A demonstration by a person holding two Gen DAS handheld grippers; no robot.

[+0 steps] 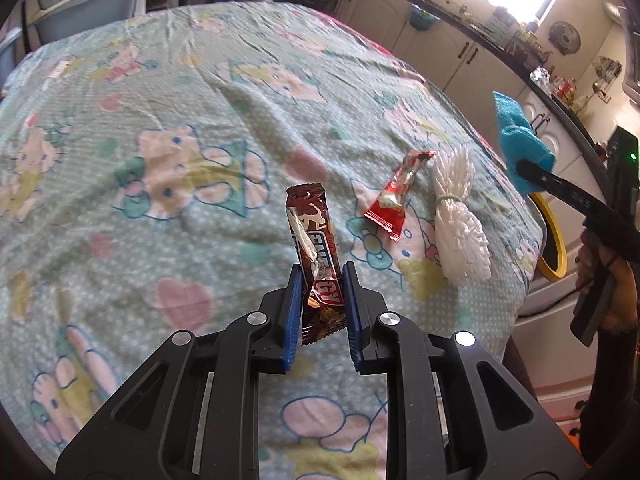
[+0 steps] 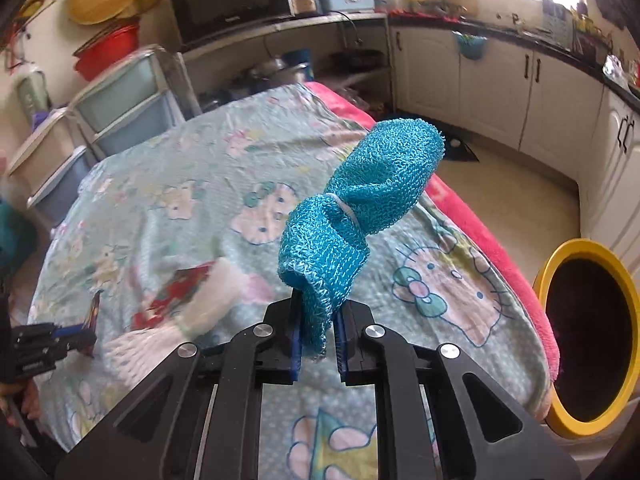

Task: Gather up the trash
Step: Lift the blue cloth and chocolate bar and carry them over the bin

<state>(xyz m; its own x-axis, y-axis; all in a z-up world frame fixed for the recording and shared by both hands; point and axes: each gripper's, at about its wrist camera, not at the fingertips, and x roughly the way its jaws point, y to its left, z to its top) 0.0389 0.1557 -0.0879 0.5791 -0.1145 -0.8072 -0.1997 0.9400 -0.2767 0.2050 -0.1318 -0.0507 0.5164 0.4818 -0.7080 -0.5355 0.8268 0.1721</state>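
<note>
We hold brown wrapper (image 1: 314, 256) in left gripper (image 1: 322, 280), blue mesh (image 2: 352, 216) in right gripper (image 2: 318, 320). Keep both pinches firm, carry over yellow bin (image 2: 556, 280), then release.

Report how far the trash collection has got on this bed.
Done: nothing visibly binned; the yellow-rimmed bin shows only a dark interior.
In hand: the left gripper clamps a brown energy bar wrapper; the right gripper clamps a blue mesh bundle.
Left: a red wrapper and a white mesh bundle lie on the bedsheet.
</note>
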